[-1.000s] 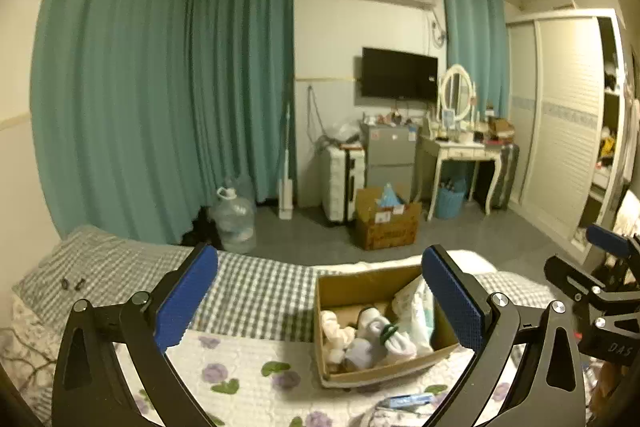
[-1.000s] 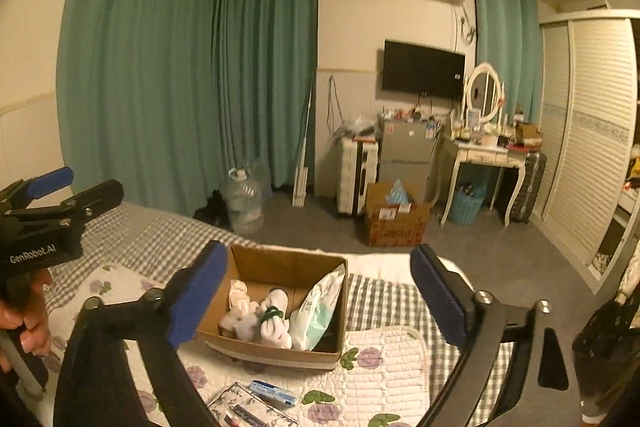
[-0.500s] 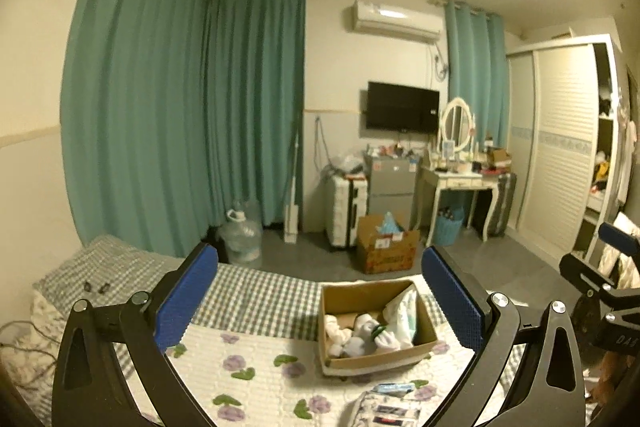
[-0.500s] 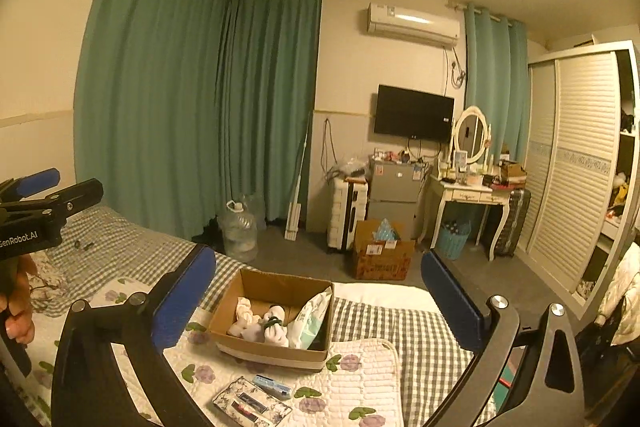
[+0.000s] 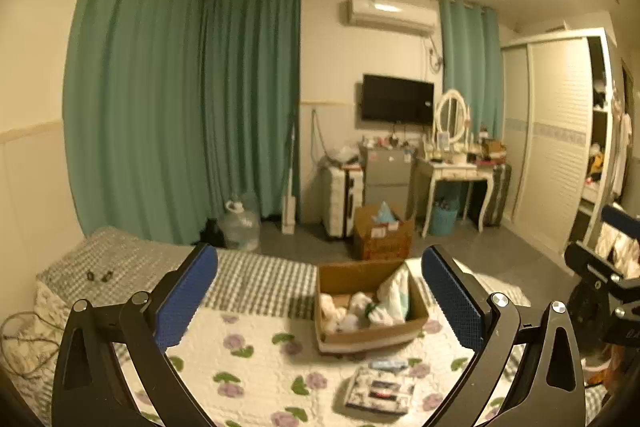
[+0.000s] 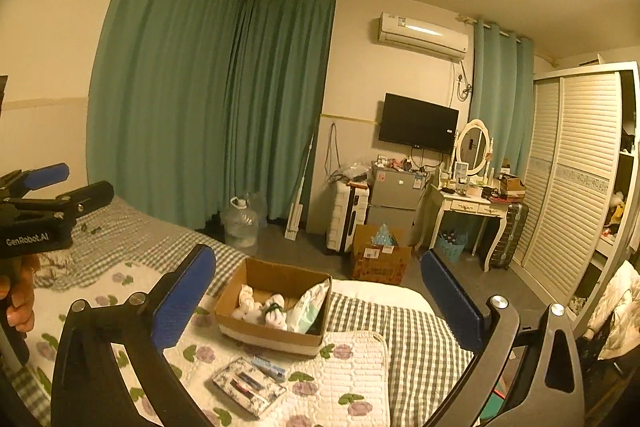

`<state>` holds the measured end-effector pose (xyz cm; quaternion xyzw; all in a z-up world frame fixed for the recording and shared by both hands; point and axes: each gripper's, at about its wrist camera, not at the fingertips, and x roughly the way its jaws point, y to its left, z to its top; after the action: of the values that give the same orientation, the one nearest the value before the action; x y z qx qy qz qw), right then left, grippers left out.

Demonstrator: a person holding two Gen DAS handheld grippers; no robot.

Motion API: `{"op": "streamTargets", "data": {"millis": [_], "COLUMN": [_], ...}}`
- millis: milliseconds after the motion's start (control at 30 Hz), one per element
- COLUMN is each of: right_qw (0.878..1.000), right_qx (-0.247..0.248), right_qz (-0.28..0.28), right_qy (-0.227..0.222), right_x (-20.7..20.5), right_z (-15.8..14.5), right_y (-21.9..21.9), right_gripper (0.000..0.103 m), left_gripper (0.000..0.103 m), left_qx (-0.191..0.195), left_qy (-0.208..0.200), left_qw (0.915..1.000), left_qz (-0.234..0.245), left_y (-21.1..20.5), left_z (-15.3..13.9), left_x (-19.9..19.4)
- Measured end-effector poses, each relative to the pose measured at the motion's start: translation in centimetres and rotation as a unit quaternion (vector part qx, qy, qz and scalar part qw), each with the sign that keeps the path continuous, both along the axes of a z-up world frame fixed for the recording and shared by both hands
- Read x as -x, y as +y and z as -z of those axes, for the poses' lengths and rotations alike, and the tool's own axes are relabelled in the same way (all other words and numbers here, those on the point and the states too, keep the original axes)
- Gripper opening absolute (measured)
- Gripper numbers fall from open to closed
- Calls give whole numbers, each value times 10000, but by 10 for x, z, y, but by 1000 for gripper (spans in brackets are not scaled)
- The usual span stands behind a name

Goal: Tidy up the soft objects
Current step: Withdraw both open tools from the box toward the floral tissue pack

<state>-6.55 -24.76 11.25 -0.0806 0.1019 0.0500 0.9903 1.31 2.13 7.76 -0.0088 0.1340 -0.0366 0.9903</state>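
1. Cardboard box with the rolled white socks and a soft pack sits on the bed's floral quilt, framed between the left gripper jaws, well ahead.
2. Both are spread wide, gripping nothing; right gripper frames the same box.
3. A patterned pouch lies on the near side of the box.

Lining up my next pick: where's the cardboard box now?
The cardboard box sits on the bed's flowered quilt, centre of both views, beyond a patterned pouch, holding white soft items.
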Motion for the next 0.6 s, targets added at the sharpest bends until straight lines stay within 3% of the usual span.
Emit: {"op": "streamTargets", "data": {"millis": [333,600], "right_qw": [9988,9951], "right_qx": [90,119], "right_qz": [6,63], "right_qy": [478,978], "right_x": [-26,-65], "right_z": [37,77], "right_y": [-17,-35], "right_gripper": [103,103], "left_gripper": [103,103], "left_qx": [-256,-344], "left_qy": [705,1597], "left_qw": [9969,9855], "left_qz": [248,461], "left_y": [-44,-80], "left_z": [58,126], "left_x": [-25,-57]}}
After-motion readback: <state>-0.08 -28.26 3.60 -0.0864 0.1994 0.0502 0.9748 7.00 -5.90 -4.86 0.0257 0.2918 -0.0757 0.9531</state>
